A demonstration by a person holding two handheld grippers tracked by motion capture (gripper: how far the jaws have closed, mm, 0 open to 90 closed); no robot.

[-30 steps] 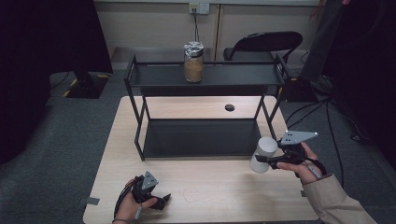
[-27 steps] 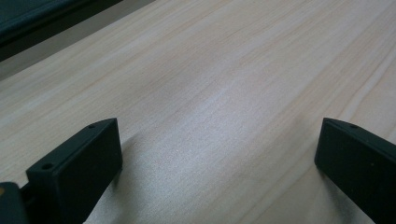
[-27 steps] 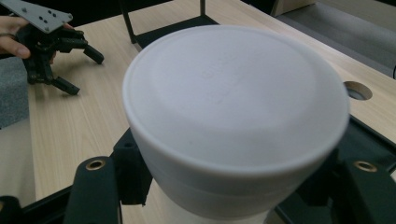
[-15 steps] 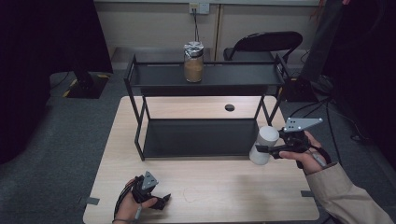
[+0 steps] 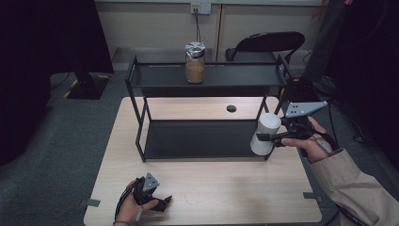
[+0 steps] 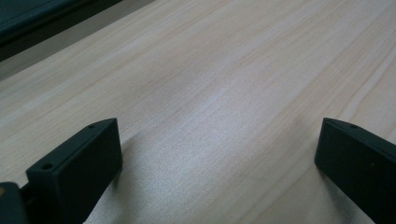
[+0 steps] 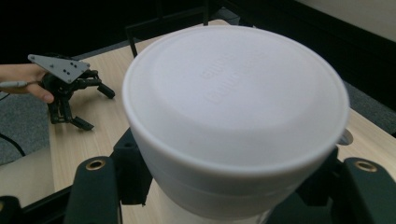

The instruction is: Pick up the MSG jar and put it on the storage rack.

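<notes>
The right gripper [image 5: 264, 137] had its 2 black jaws clamped on the sides of a white container [image 5: 265, 133], 1 on each flank just below the lid, as the right gripper view showed. The container [image 7: 236, 126] was held clear of the desk [image 5: 211, 188], tilted, beside the right front post of the black shelf rack [image 5: 207, 77], near the desk's right edge. Its lower part was cut off in the right gripper view, and the embossed lettering on the lid was too faint to read.

The left gripper [image 5: 157, 203] lay low at the desk's front left corner, its jaws spread wide apart with nothing but bare wood [image 6: 210, 93] between them. The fingers around it were partly lost in shadow in the high view.

A glass jar [image 5: 195, 62] with a foil-like top stood on the rack's top shelf, well apart from both grippers. Its contents looked brown, though what they were could not be told
</notes>
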